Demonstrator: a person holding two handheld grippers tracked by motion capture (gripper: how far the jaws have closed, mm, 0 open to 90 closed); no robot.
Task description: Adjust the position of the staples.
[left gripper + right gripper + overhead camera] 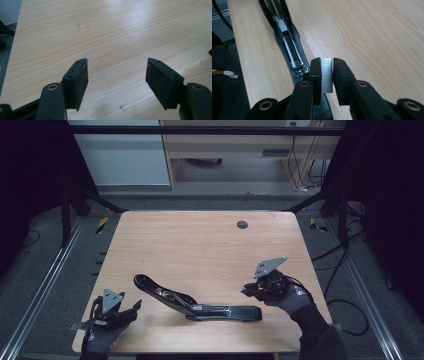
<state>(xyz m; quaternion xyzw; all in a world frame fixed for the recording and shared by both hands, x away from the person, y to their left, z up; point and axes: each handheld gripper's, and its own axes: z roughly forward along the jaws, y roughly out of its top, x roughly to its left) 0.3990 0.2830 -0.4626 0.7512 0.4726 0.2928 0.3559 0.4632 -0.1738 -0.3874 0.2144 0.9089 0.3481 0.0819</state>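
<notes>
Right gripper view: the right gripper (327, 75) pinched a strip of staples (326, 75) above the opened stapler (289, 47) on the table (367, 37).
Light, brittle, slick strip, I judged; flat sides suited. Left gripper (117, 80) stood open, empty.

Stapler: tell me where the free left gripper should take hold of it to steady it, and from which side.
Probably grip the stapler at its flat black base arm, which lies level on the table, coming from above with one jaw on each long side. The raised lid tilts up and would likely swing. The left gripper is open; the right gripper holds a staple strip.
</notes>
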